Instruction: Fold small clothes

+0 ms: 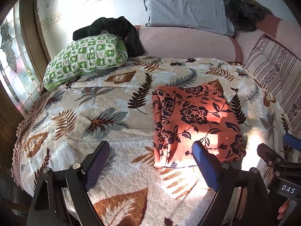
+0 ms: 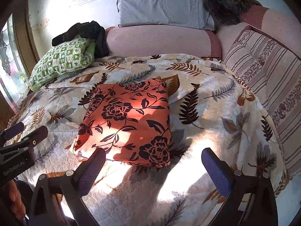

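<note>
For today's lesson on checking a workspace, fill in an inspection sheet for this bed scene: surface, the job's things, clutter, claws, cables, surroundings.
Surface: leaf-print bedspread, sunlit in patches near the claws.
Job's things: orange floral garment, folded into a rough rectangle, lying flat on the bedspread.
Clutter: black clothing heaped on the green checked pillow.
Claws: left claw open, empty, right finger's tip over the garment's near edge; right claw open, empty, just before the garment's near edge.
Cables: nothing seen.
Surroundings: grey pillow on a pink bolster, striped cushion, window at left.
</note>
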